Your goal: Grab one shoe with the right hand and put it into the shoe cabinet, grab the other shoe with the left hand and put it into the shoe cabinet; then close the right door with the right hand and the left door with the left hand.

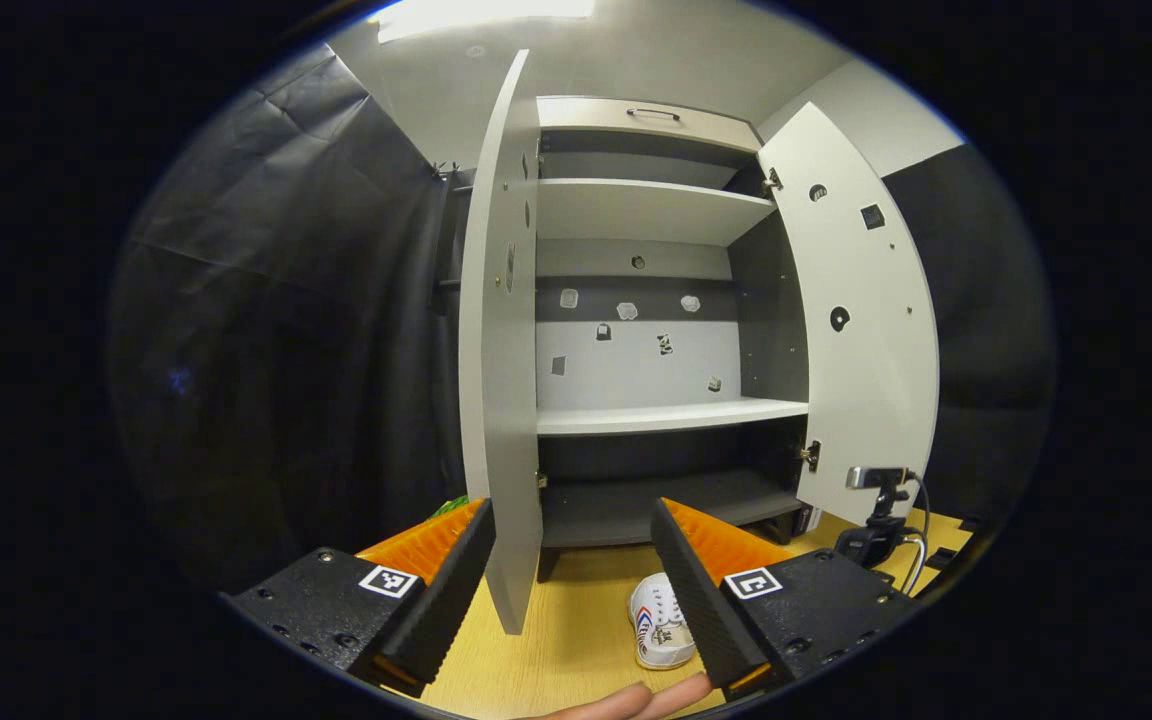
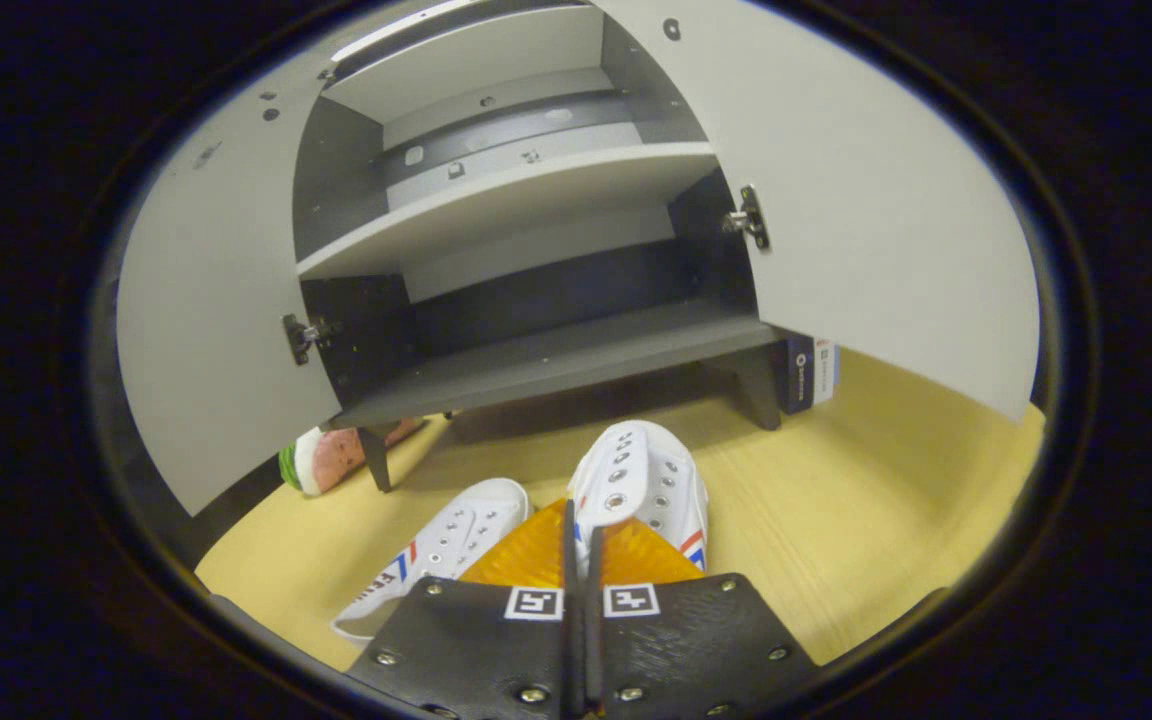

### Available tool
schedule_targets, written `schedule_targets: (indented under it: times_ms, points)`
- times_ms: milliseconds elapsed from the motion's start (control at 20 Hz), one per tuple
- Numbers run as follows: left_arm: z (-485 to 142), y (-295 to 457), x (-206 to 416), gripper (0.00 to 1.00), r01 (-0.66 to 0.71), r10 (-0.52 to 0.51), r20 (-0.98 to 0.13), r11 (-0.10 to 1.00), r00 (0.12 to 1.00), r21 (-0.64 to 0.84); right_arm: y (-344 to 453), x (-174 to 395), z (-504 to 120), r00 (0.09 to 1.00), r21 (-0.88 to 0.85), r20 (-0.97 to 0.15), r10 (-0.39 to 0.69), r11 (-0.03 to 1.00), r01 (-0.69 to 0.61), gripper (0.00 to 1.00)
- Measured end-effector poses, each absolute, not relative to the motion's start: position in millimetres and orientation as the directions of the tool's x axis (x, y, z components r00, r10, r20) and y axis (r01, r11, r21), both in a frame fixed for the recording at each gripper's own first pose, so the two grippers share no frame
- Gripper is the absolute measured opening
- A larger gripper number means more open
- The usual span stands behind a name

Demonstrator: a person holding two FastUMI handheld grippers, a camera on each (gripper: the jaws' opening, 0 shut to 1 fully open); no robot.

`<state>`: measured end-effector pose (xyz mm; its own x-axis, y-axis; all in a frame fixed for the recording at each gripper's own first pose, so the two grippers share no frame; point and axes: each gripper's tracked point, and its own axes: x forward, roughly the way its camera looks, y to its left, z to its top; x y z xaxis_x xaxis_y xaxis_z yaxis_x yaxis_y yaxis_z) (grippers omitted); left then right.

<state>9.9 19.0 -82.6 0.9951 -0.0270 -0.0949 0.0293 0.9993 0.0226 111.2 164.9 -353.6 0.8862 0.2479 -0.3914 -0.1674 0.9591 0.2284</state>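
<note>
**Desk:** Where do we stand with the right hand-held gripper (image 2: 581,545)?

**Floor:** Its fingers meet almost flush, with what looks like a thin edge of the right shoe (image 2: 651,480) at the heel pinched between them; we cannot tell how much material they have. The left shoe (image 2: 456,545) lies just beside it on the bench (image 2: 866,500), toe angled toward the shoe cabinet (image 2: 546,350).

**Desk:** And the left hand-held gripper (image 1: 571,590)?

**Floor:** Spread wide, holding nothing, raised before the open cabinet. A shoe (image 1: 658,620) sits on the bench below, beside its right finger.

**Desk:** What could go wrong from here?

**Floor:** We judge the pinch the weak point: a grip on a thin edge could let the shoe swing toe-down or slip out on the lift. The bottom shelf (image 2: 576,355) sits above the bench, so a drooping toe could strike its front edge. The right door (image 2: 866,210) and left door (image 2: 216,300) stand wide open on either side; a wide swing of the carried shoe could knock one. The neighbouring shoe lies close enough to be dragged along.
</note>
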Motion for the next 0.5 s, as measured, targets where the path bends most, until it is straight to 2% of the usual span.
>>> schedule_targets:
  times_ms: [50,250,500]
  points:
    - [-82,19,9,0.95,0.03,-0.028,-0.092,0.999,0.995,0.023,165,109,-335,0.895,0.215,-0.367,0.253,0.959,-0.183,0.01]
    - [-84,13,11,0.95,0.04,-0.038,-0.096,0.999,0.995,0.019,161,111,-259,0.919,0.187,-0.271,0.286,0.952,-0.241,0.01]
    - [-90,3,15,0.95,0.058,-0.055,-0.093,0.998,0.994,0.03,145,122,-155,0.951,0.1,-0.15,0.272,0.961,-0.259,0.01]
